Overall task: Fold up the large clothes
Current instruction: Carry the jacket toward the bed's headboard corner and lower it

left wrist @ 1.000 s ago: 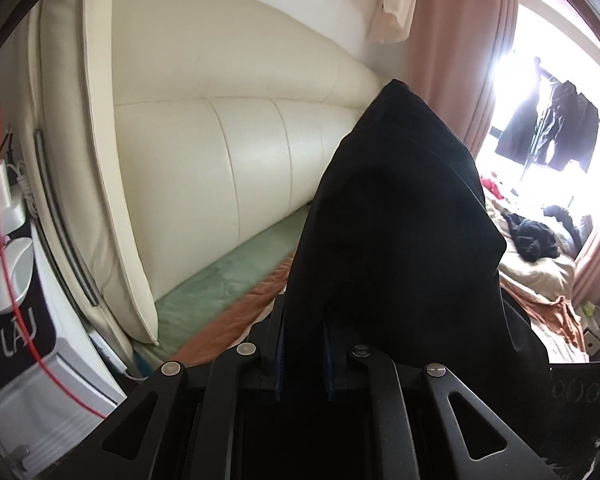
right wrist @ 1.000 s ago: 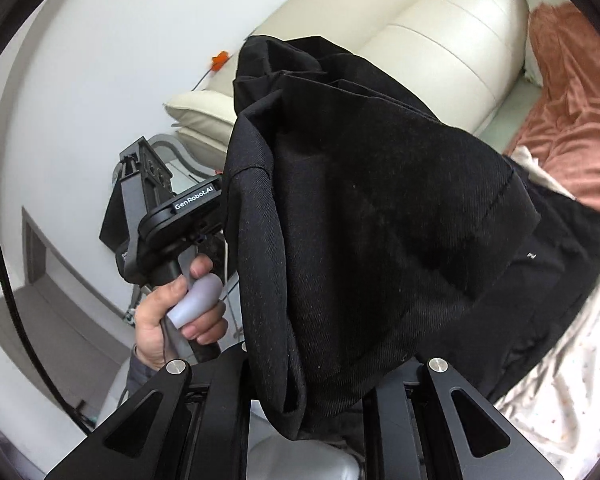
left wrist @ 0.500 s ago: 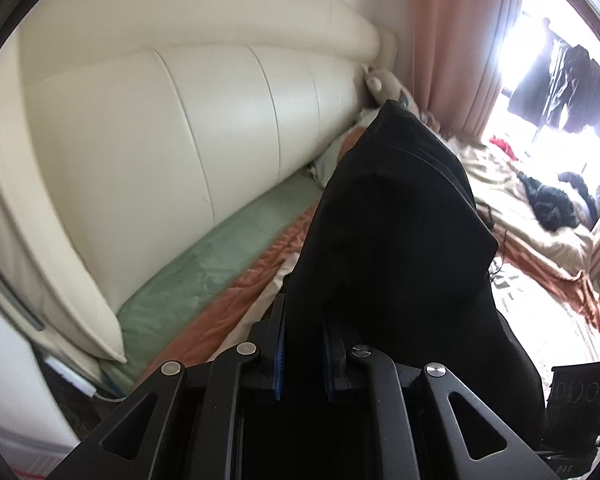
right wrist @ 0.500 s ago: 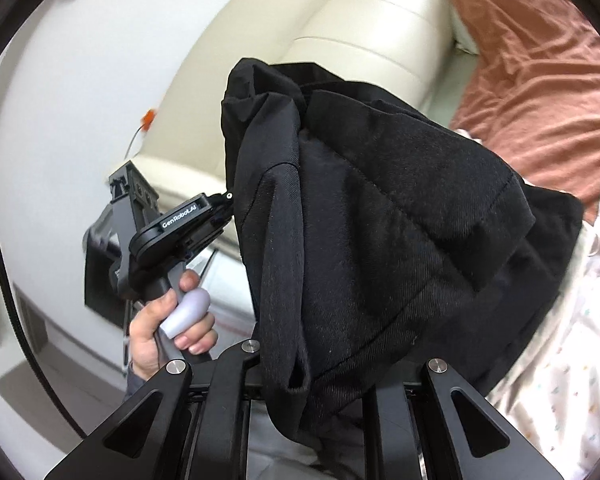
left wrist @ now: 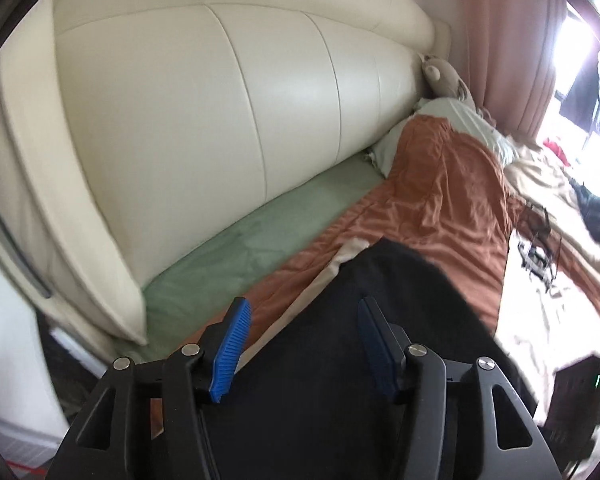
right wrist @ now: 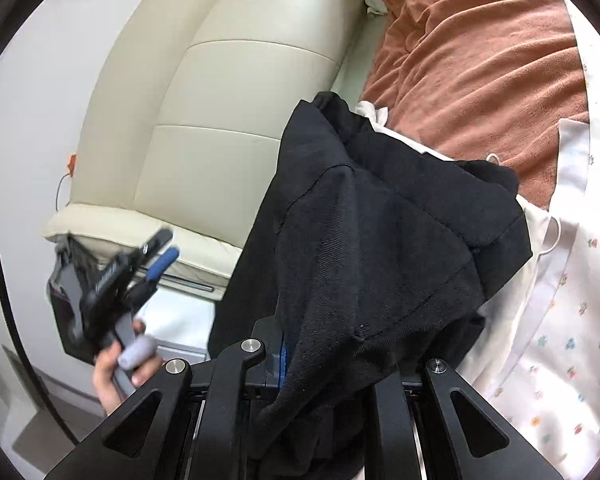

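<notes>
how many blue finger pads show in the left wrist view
2: one pad at lower left over the bed, one at lower right above the black garment. Nothing between them.

A bed with a cream padded headboard [left wrist: 204, 120] carries everything. A pale green sheet [left wrist: 236, 252] runs along the headboard's foot, a rust-orange blanket [left wrist: 432, 196] lies rumpled beside it, and a white flower-print cloth [right wrist: 560, 340] covers the near part. The black garment [right wrist: 380, 248] partly rests on these.
</notes>
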